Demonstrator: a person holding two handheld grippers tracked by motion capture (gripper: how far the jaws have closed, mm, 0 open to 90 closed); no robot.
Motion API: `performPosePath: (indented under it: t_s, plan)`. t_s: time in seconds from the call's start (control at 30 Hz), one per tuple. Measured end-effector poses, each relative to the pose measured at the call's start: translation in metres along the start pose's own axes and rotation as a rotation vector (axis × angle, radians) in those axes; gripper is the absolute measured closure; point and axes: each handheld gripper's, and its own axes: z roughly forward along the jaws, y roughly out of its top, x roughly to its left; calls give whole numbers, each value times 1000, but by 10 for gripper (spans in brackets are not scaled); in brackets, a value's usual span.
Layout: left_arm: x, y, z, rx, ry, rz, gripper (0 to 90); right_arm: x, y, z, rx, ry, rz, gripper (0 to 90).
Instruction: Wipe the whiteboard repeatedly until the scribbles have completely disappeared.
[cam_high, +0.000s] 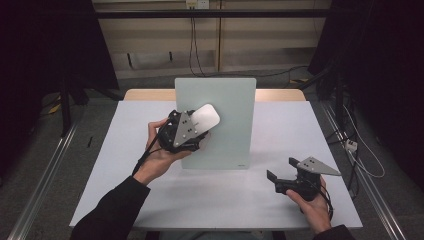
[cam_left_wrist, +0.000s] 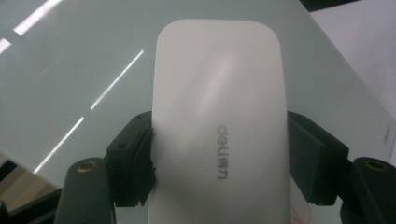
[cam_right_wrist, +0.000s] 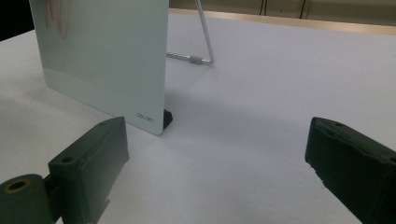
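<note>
Left gripper (cam_high: 192, 131) fingers (cam_left_wrist: 133, 161) clamp a white rounded-rectangular plastic eraser (cam_left_wrist: 219, 116) against the upright pale-green glass board (cam_high: 225, 107) at table (cam_high: 300, 125) centre; right gripper (cam_high: 282, 172), five o'clock, gapes wide; advise flat, even wiping pressure.

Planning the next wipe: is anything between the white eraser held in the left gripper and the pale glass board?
Nothing visible: the white rounded eraser, clamped by the left gripper, faces the upright pale glass board directly.
</note>
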Motion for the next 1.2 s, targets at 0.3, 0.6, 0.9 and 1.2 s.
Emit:
performPosePath:
  t_s: [0.3, 0.6, 0.9, 1.2]
  plan:
    - [-11, -10, 2, 7, -21, 12, 311, 0, 0, 0, 2, 0, 2, 59]
    - [-34, -25, 7, 46, -82, 39, 311, 1, 0, 0, 0, 1, 1, 59]
    - [-39, -27, 8, 73, -117, 40, 312, 0, 0, 0, 1, 0, 0, 59]
    - [-18, -11, 4, 56, -68, 42, 312, 0, 0, 0, 2, -1, 0, 59]
